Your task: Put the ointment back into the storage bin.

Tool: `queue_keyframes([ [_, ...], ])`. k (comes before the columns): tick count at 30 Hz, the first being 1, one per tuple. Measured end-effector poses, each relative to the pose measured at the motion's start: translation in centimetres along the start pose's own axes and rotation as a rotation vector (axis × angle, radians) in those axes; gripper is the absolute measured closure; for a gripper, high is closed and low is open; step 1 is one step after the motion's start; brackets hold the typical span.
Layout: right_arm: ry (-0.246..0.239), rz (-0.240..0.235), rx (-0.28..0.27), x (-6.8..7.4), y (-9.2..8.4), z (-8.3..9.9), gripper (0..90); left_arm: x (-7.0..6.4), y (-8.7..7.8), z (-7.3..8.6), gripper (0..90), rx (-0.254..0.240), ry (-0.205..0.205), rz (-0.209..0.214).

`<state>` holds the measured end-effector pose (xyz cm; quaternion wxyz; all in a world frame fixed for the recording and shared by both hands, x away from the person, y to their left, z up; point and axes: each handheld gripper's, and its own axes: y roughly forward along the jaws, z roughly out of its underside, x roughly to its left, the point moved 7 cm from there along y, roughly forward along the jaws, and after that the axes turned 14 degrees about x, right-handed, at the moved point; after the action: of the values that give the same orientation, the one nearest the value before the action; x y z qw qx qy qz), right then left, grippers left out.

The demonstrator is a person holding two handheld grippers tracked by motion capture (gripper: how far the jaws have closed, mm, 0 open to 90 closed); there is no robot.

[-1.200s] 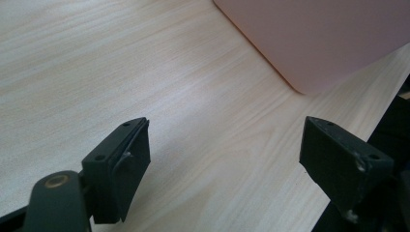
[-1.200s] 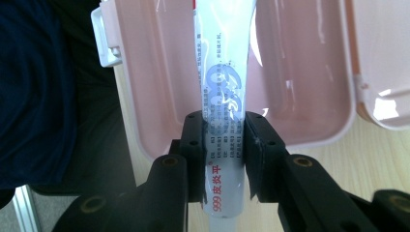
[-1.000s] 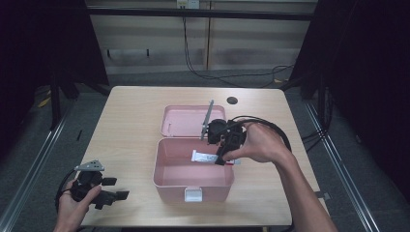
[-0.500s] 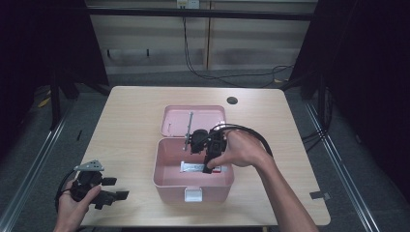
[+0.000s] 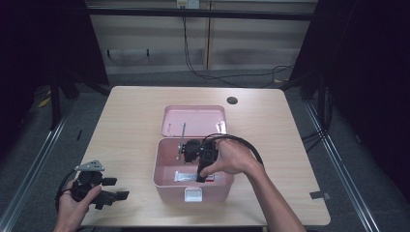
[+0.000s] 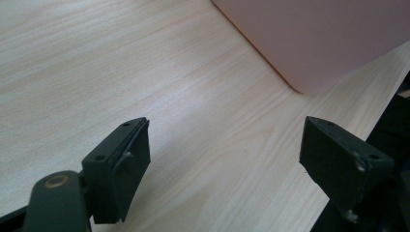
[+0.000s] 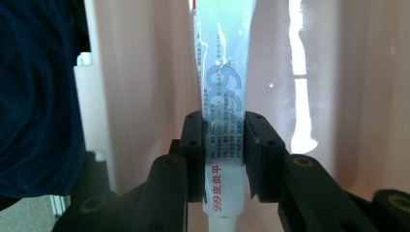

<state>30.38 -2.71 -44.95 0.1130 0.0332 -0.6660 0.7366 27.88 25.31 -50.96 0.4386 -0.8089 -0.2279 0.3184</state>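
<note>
Right gripper (image 5: pixel 201 170): lower centre of the high view, reaching down into the open pink plastic box (image 5: pixel 167 180); its jaws are clamped on a white squeeze tube with blue and red print (image 7: pixel 224 116).
Tube: centre of the right gripper view, pinched near its cap end, inside the box.
Left gripper (image 5: pixel 112 194): lower left of the high view, over the pale wooden table (image 5: pixel 125 121); jaws spread wide, nothing between them.
Box lid (image 5: pixel 193 120): lies open just behind the box.
</note>
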Motion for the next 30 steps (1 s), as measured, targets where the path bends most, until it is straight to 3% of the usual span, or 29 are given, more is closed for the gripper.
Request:
queue_keyframes([
  [7, -0.015, -0.011, 0.021, 0.0, 0.9, -0.6, 71.8, 0.0, 0.0, 0.0, 18.3, -0.001, 0.001, 0.001],
  [19, -0.021, -0.070, 0.043, 0.1, 3.0, -1.2, 71.7, -0.1, 0.1, 0.0, 18.3, 0.003, 0.001, 0.003],
  [23, -0.050, -0.096, 0.063, 0.2, 3.7, -1.4, 71.7, -0.1, 0.1, 0.0, 18.3, 0.003, 0.001, 0.003],
  [30, -0.059, -0.121, 0.062, 0.3, 4.2, -1.8, 71.7, -0.1, 0.1, 0.0, 18.3, 0.005, 0.003, 0.005],
])
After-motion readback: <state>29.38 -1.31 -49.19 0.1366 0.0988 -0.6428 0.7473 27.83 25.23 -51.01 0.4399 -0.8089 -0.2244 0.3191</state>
